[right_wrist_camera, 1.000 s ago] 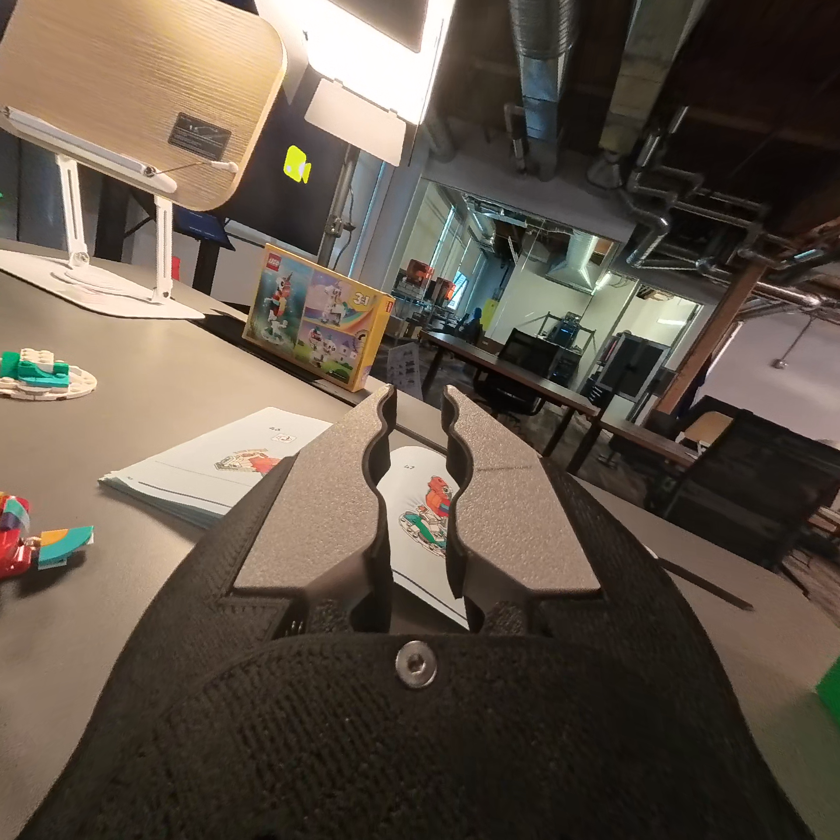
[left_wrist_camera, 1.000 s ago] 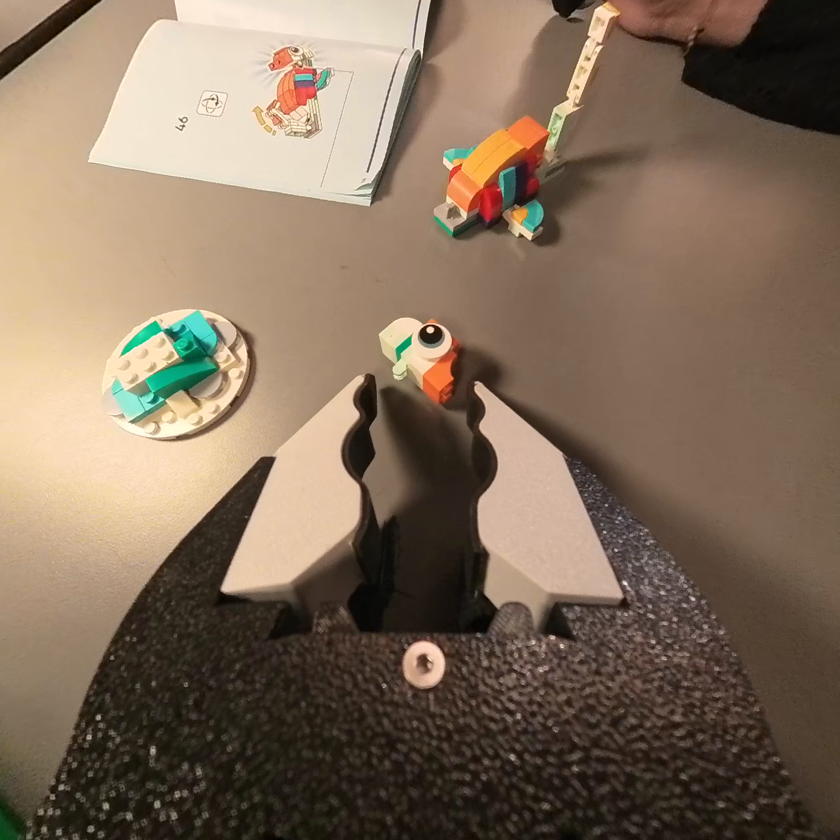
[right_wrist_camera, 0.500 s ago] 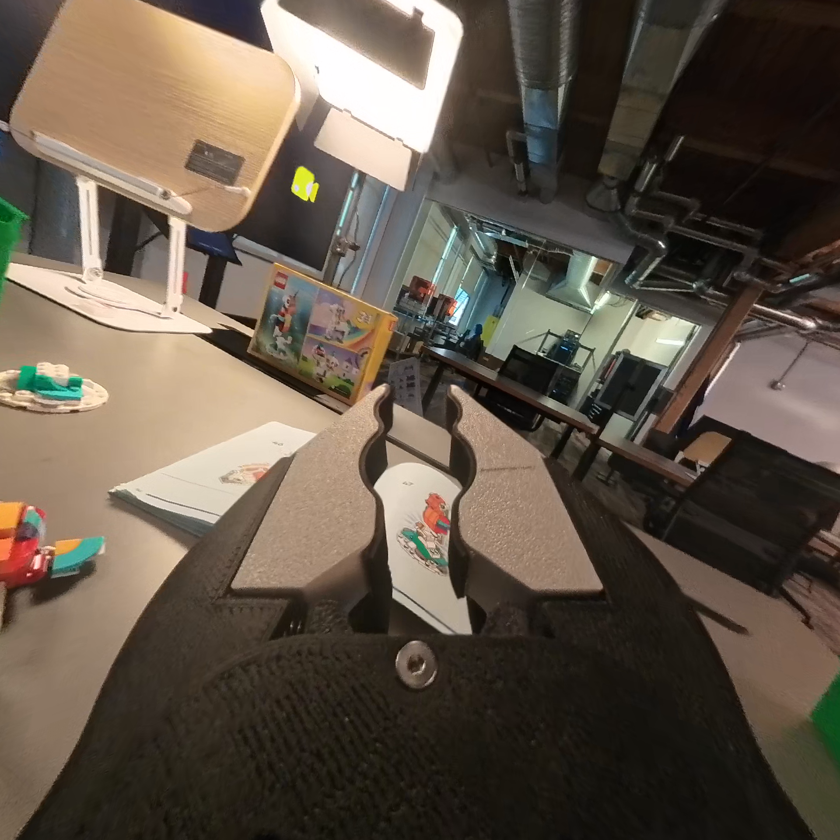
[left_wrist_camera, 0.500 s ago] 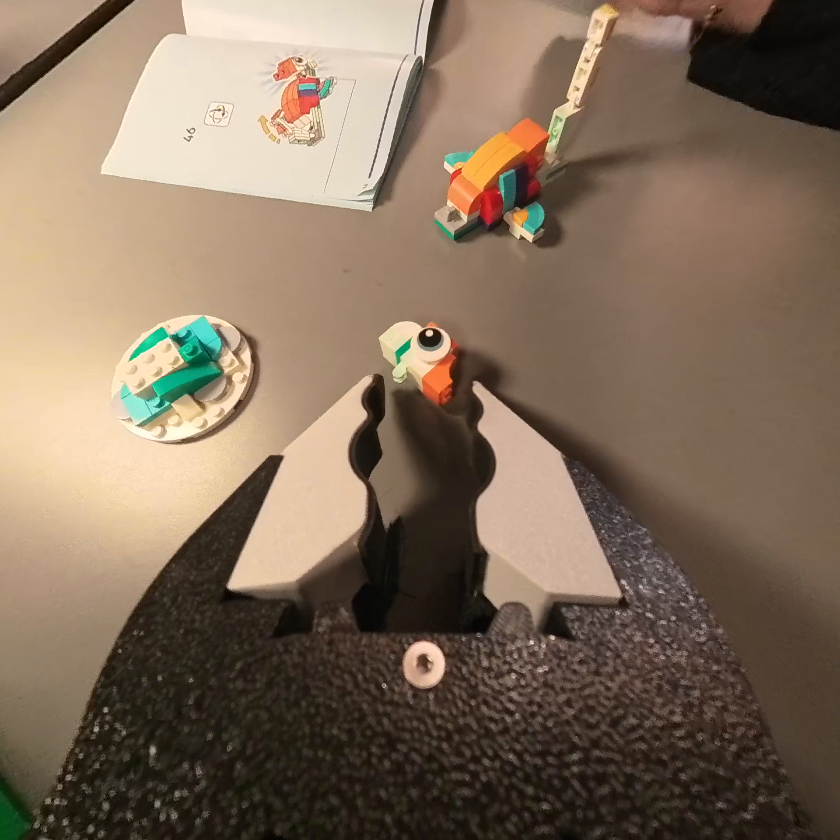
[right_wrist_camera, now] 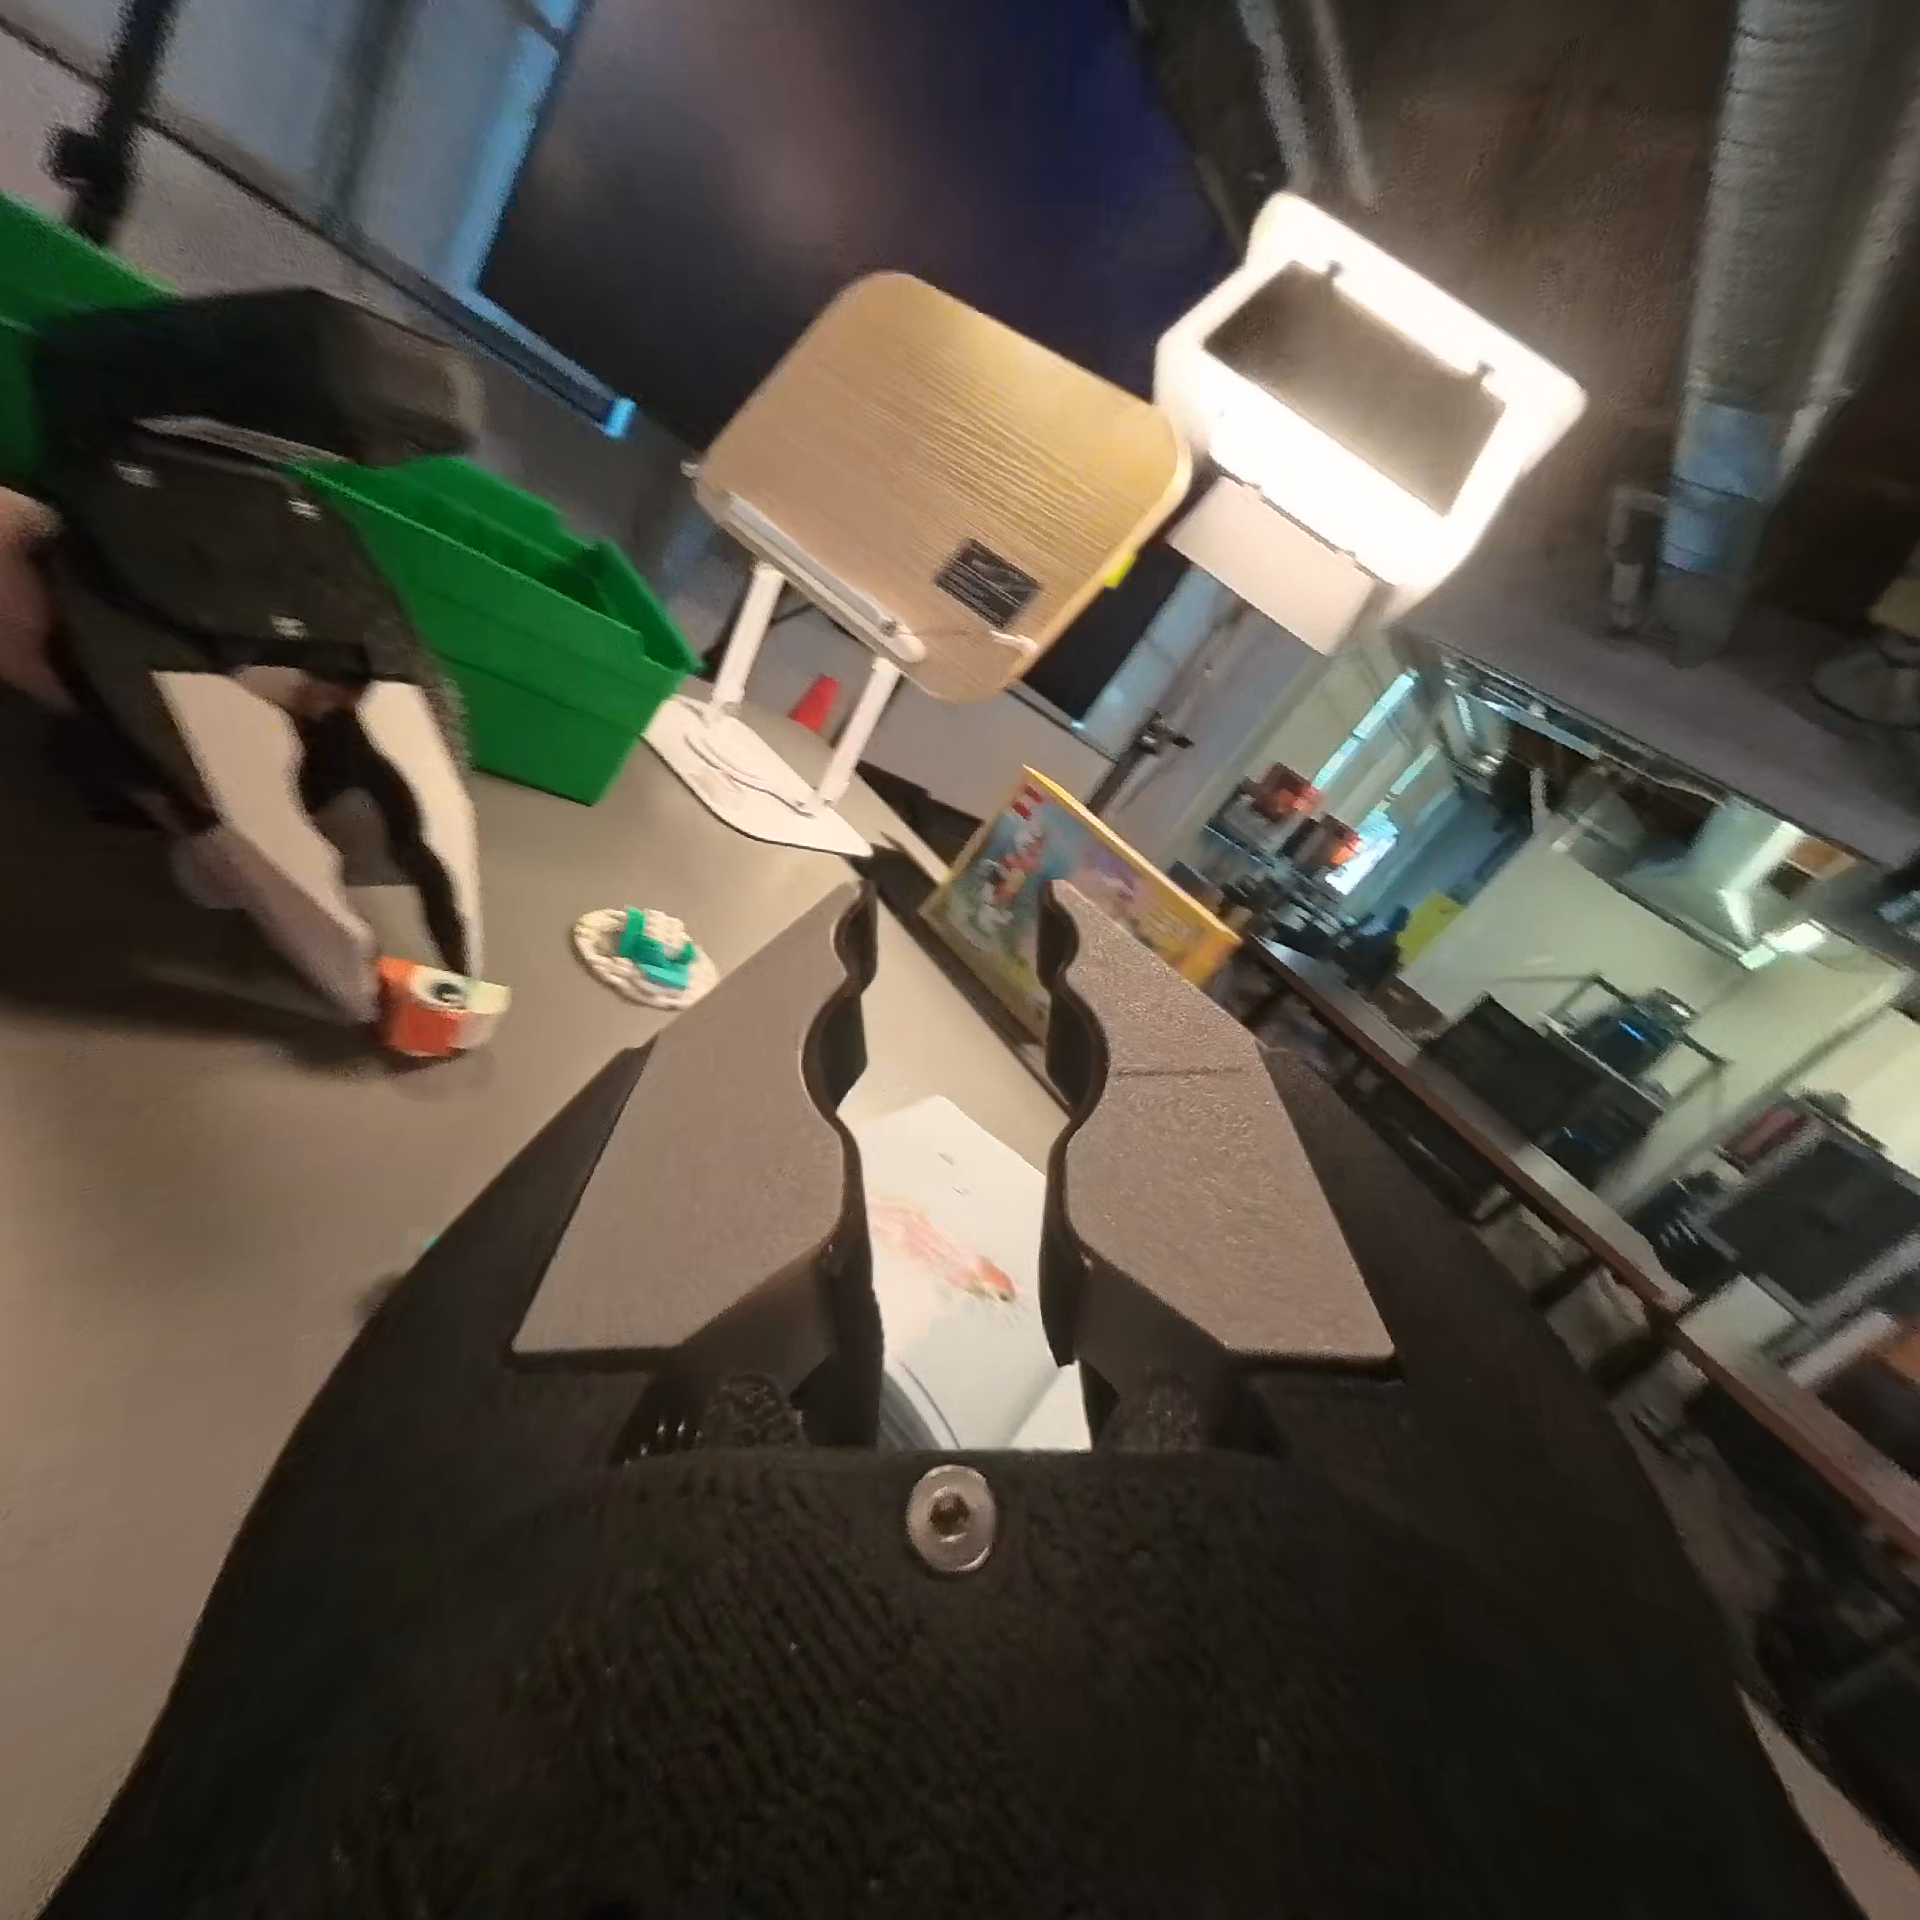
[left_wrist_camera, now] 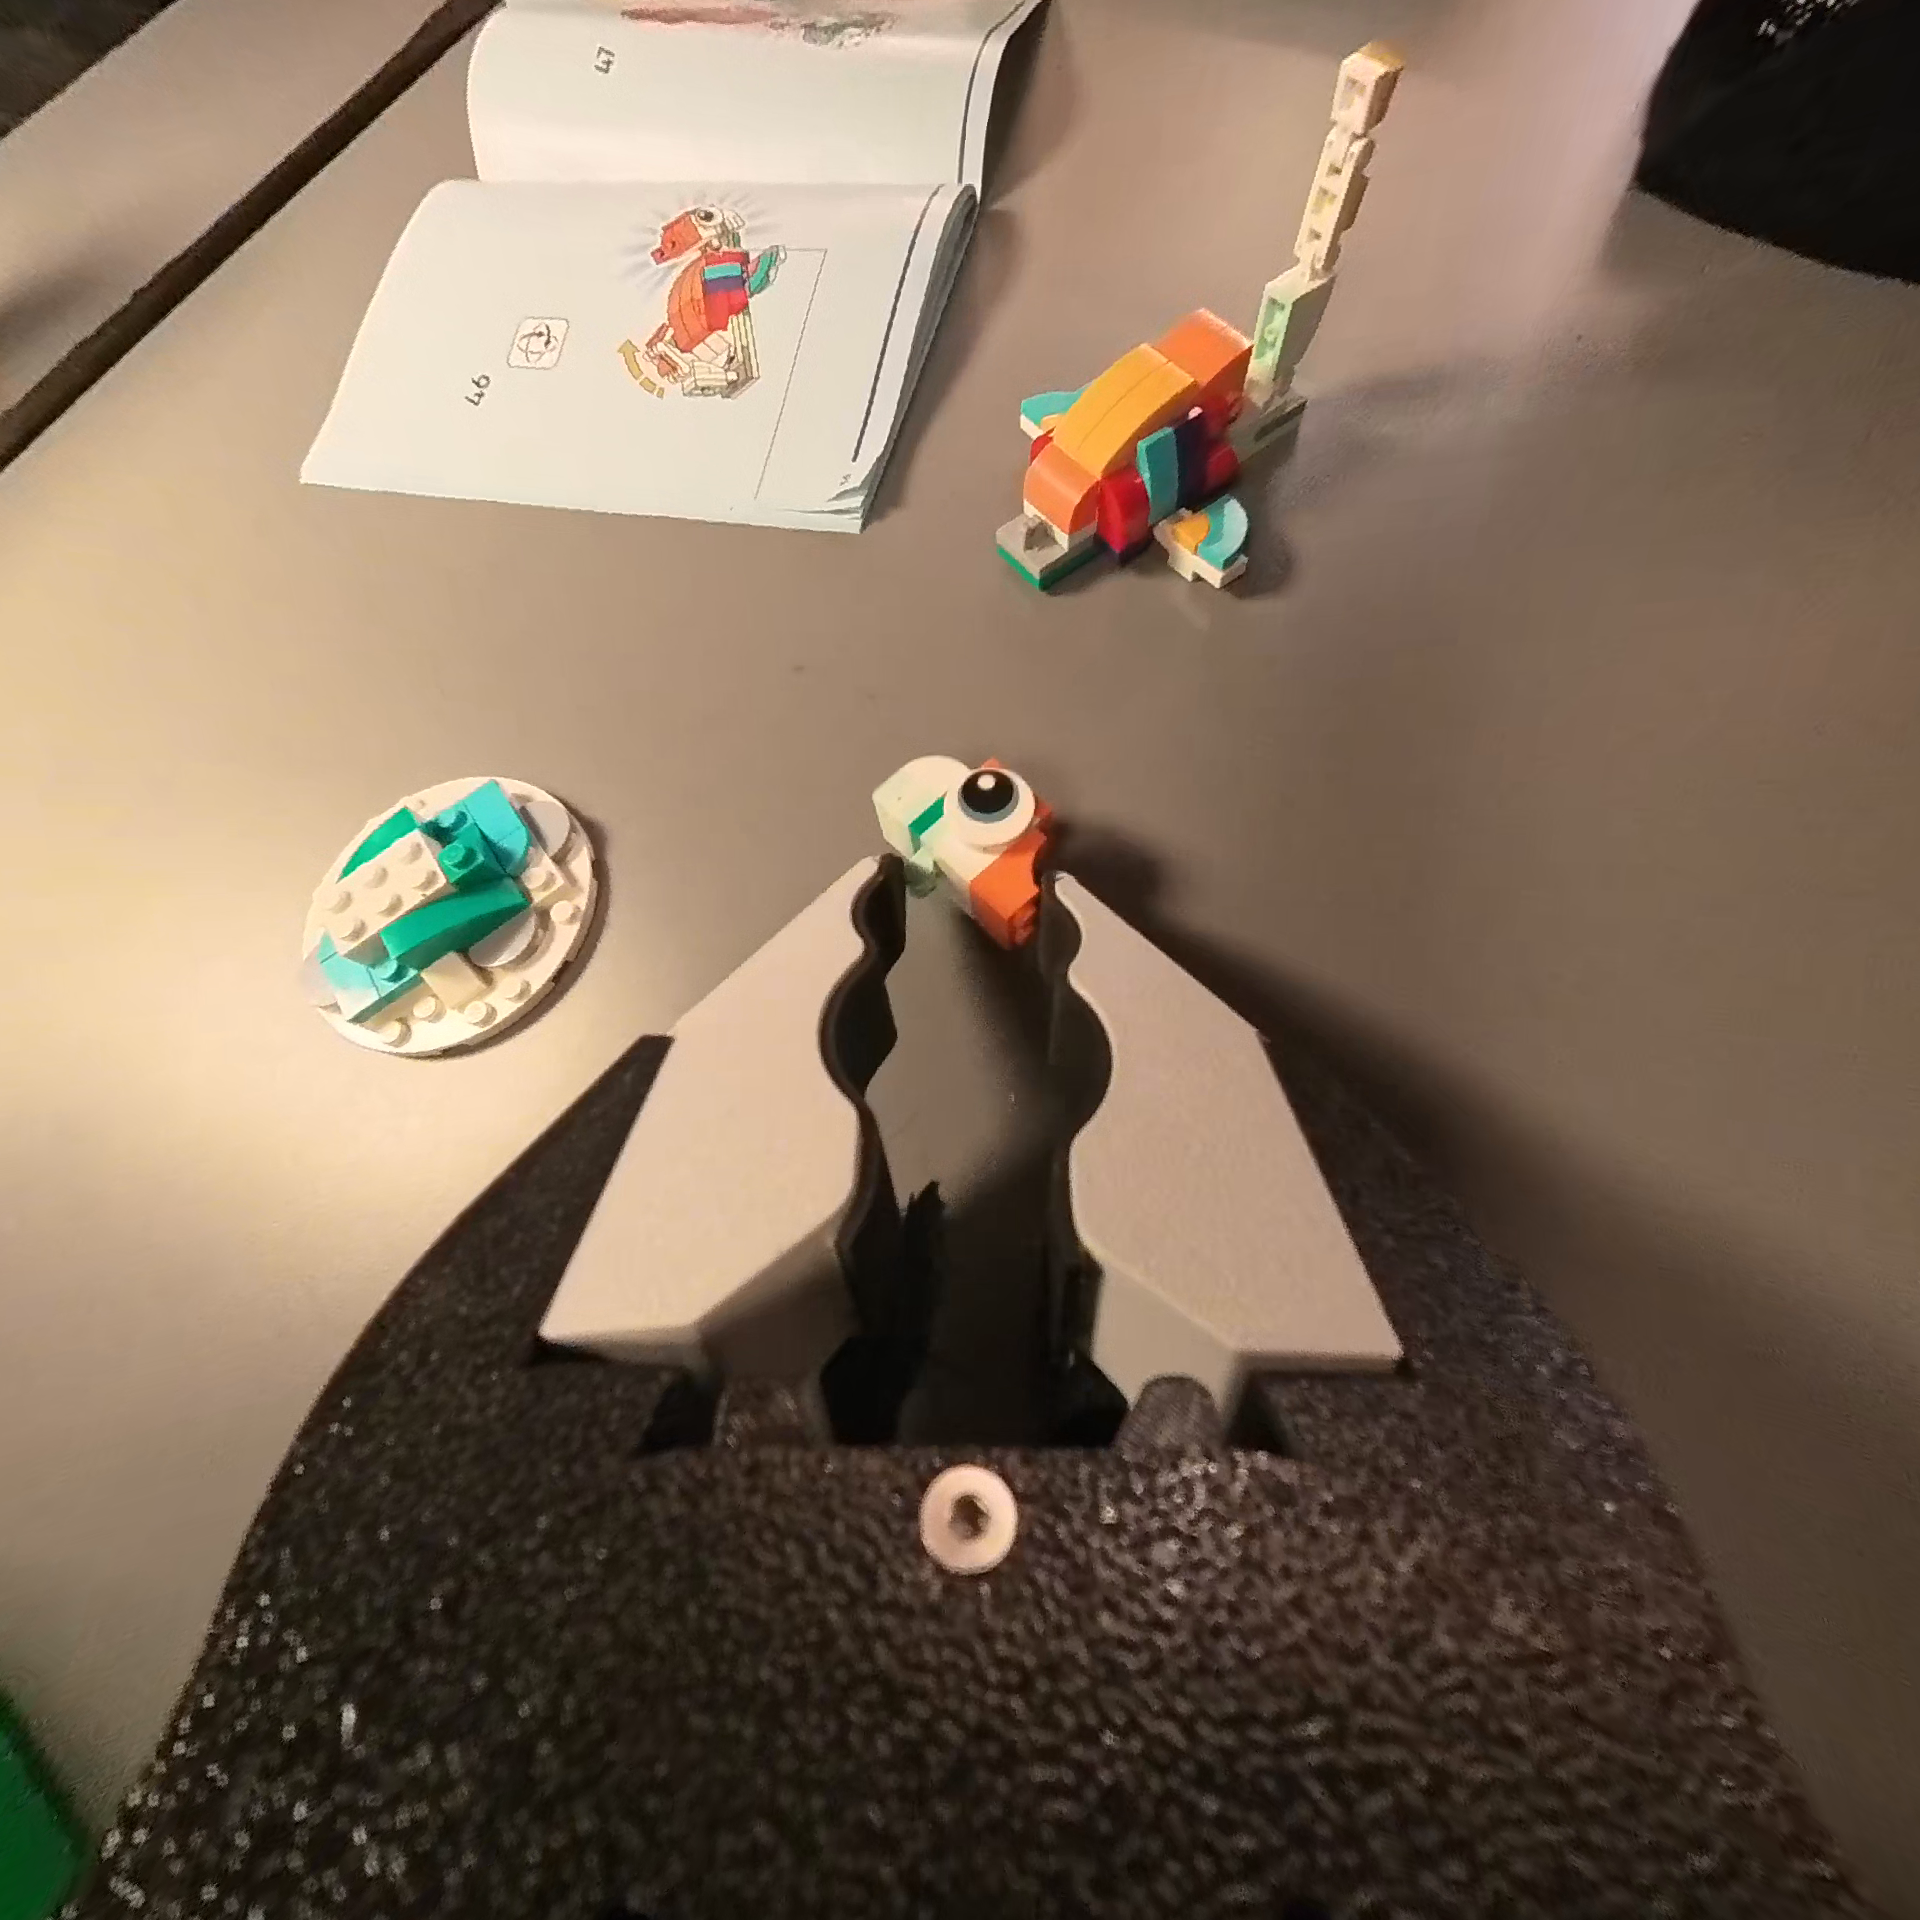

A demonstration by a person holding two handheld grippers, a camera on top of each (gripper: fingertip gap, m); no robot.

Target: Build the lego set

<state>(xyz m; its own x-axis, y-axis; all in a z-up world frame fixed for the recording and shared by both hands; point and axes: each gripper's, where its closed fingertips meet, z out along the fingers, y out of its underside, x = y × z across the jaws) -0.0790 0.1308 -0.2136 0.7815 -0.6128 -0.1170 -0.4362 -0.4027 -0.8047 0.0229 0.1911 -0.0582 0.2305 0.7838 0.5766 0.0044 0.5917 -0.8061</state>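
A small head piece [left_wrist_camera: 961,842], orange and white with one eye, lies on the grey table. My left gripper [left_wrist_camera: 971,883] is open, its two tips close on either side of the head; contact is unclear. In the right wrist view, this gripper [right_wrist_camera: 400,961] stands over the head [right_wrist_camera: 431,1003]. The orange-yellow body [left_wrist_camera: 1143,447] lies farther off with its cream tail [left_wrist_camera: 1340,156] sticking up. A round white base with teal bricks [left_wrist_camera: 447,914] [right_wrist_camera: 644,951] lies to the left. My right gripper [right_wrist_camera: 956,904] is open and empty, in the air above the booklet.
The open instruction booklet [left_wrist_camera: 644,343] [right_wrist_camera: 956,1226] lies at the back. A green bin [right_wrist_camera: 499,603], a wooden board on a white stand [right_wrist_camera: 935,488], a bright lamp [right_wrist_camera: 1361,416] and the set's box [right_wrist_camera: 1081,925] stand along the table's far side. A dark blurred shape [left_wrist_camera: 1787,125] is at top right. My right fingertips sit around 20 cm from my left ones.
My left gripper has moved forward and narrowed, so its tips now flank the head piece. The hand at the tail's top has gone. My right gripper has swung left and opened wider.
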